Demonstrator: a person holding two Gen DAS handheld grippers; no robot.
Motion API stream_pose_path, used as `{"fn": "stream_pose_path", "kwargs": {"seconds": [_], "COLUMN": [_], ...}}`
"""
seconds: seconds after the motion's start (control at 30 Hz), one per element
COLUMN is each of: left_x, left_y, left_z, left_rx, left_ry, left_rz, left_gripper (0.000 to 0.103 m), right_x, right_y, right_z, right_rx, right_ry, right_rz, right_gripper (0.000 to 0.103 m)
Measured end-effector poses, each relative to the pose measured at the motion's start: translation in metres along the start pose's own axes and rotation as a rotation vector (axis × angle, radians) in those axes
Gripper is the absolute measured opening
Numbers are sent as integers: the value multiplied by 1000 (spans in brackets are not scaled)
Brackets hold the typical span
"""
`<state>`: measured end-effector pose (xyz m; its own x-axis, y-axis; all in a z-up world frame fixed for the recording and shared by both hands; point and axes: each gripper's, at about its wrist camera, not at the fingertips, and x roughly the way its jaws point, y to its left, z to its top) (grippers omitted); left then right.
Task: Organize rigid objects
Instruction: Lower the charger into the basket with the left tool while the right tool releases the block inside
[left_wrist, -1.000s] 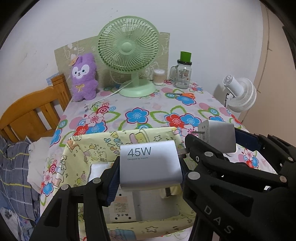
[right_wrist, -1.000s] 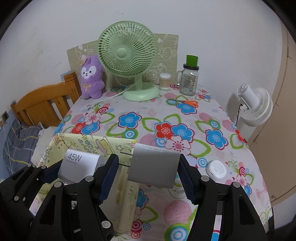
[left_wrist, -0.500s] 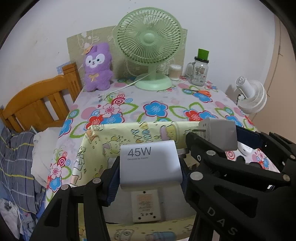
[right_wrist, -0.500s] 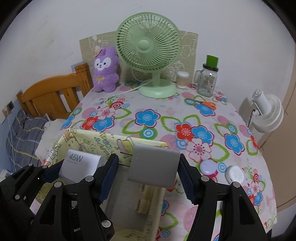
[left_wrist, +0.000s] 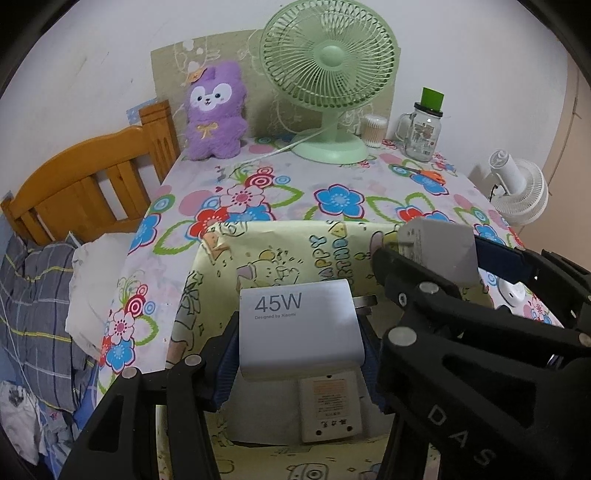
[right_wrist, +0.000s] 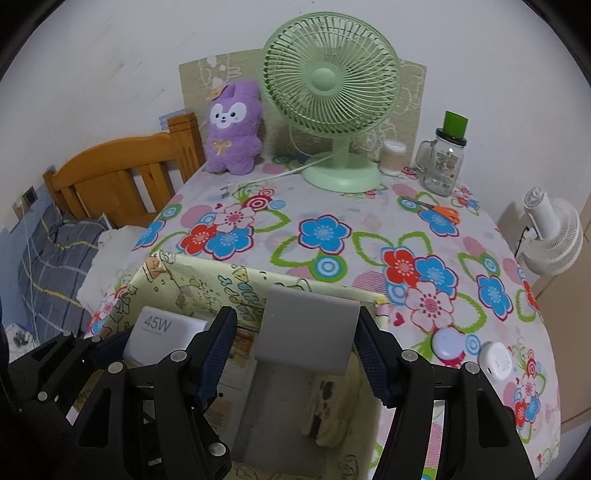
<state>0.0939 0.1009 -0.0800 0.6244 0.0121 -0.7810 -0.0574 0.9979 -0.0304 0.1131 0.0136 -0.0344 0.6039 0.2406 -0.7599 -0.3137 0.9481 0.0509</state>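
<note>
My left gripper (left_wrist: 299, 332) is shut on a white 45W charger (left_wrist: 295, 328) and holds it over the open yellow cartoon-print box (left_wrist: 295, 240). My right gripper (right_wrist: 306, 332) is shut on a grey charger (right_wrist: 306, 332), also over the box (right_wrist: 207, 284). The grey charger shows at the right in the left wrist view (left_wrist: 439, 254), and the 45W charger at the left in the right wrist view (right_wrist: 162, 336). A white adapter with an orange label (left_wrist: 328, 410) lies on the box floor.
The box stands at the near left of a flower-print table (right_wrist: 332, 229). On the table are two small round white devices (right_wrist: 448, 341) (right_wrist: 496, 360), orange scissors (right_wrist: 439, 210), a green fan (right_wrist: 328, 92), a purple plush (right_wrist: 232, 129), a glass jar (right_wrist: 443, 162). A wooden bed frame (left_wrist: 88, 184) is left.
Both grippers have moved back and left with their chargers, from over the box's far rim to over its inside. The adapter on the box floor has come into view.
</note>
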Motion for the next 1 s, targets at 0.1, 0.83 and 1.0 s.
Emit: {"fn": "stream_pose_path", "kwargs": {"seconds": [0.1,0.83,1.0], "left_x": [3,-11,-12], "left_y": [5,6,3], "left_z": [1,6,4], "left_rx": [-12,39,44], "left_ry": [11,-92,-84], "left_rz": [-3,63,42], "left_gripper": [60,81,92], "right_x": [3,21,13], "right_y": [3,16,15], "right_z": [2,8,6], "right_rx": [0,-4,-22], "right_ry": [0,59,21], "right_rz": [16,152,108], "right_gripper": [67,76,89]}}
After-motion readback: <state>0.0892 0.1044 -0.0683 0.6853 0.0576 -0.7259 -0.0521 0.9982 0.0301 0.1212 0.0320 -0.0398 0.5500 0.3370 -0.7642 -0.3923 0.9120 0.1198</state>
